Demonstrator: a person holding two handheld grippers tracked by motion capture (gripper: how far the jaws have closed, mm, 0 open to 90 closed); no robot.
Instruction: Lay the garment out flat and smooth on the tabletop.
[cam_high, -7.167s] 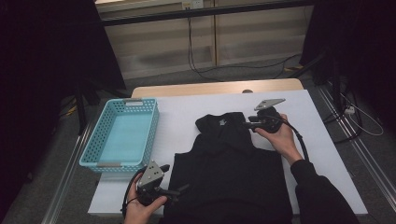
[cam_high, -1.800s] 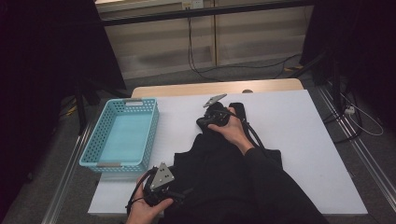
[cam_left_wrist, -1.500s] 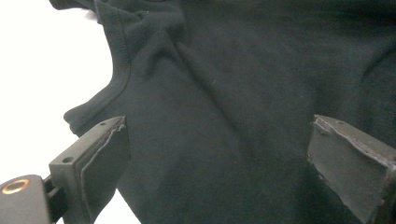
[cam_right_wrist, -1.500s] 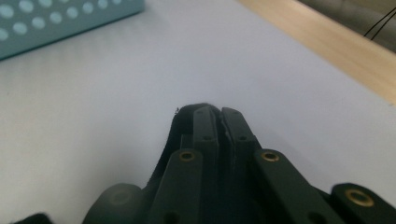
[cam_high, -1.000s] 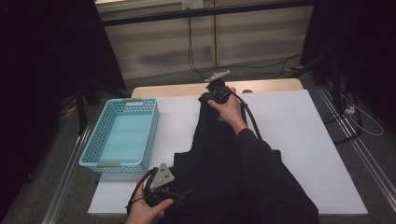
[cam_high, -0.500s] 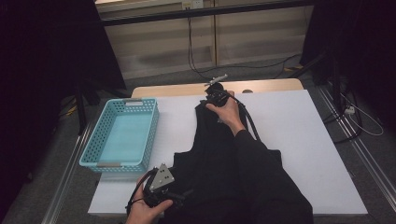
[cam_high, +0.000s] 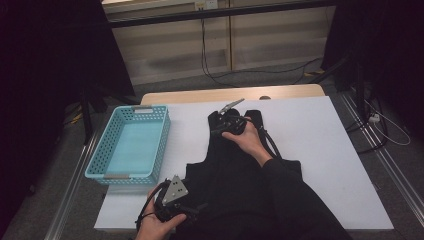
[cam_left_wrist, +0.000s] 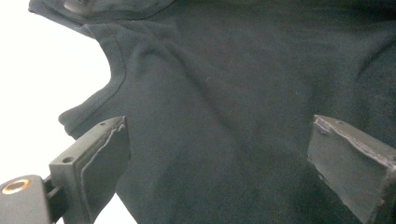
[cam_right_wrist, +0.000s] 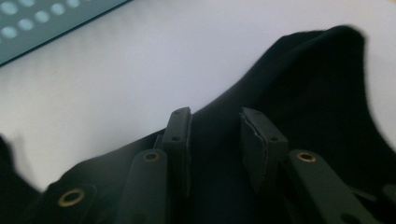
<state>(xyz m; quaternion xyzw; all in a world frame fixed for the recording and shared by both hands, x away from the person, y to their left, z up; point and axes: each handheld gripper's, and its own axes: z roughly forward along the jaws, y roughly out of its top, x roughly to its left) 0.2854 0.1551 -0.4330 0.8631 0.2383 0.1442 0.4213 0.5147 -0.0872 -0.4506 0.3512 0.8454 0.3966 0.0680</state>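
Observation:
A black sleeveless garment (cam_high: 235, 172) lies on the white table (cam_high: 325, 150), its top end pulled into a narrow strip towards the far edge. My right gripper (cam_high: 217, 131) rests low on that top end, left of the person's hand. In the right gripper view its jaws (cam_right_wrist: 215, 126) stand a narrow gap apart above the black cloth (cam_right_wrist: 299, 93); they have just been closing, and I see no fold pinched between the pads. My left gripper (cam_high: 199, 206) sits at the garment's near left edge. Its jaws (cam_left_wrist: 217, 154) are spread wide over the fabric (cam_left_wrist: 224, 84), open.
A light blue perforated basket (cam_high: 100, 155) stands at the table's left side, and its corner shows in the right gripper view (cam_right_wrist: 42, 23). White table surface lies to the right of the garment. Cables run along the floor beyond the table.
My right gripper has come back from the far table edge towards the person and down onto the garment's top end. The left gripper has stayed in place.

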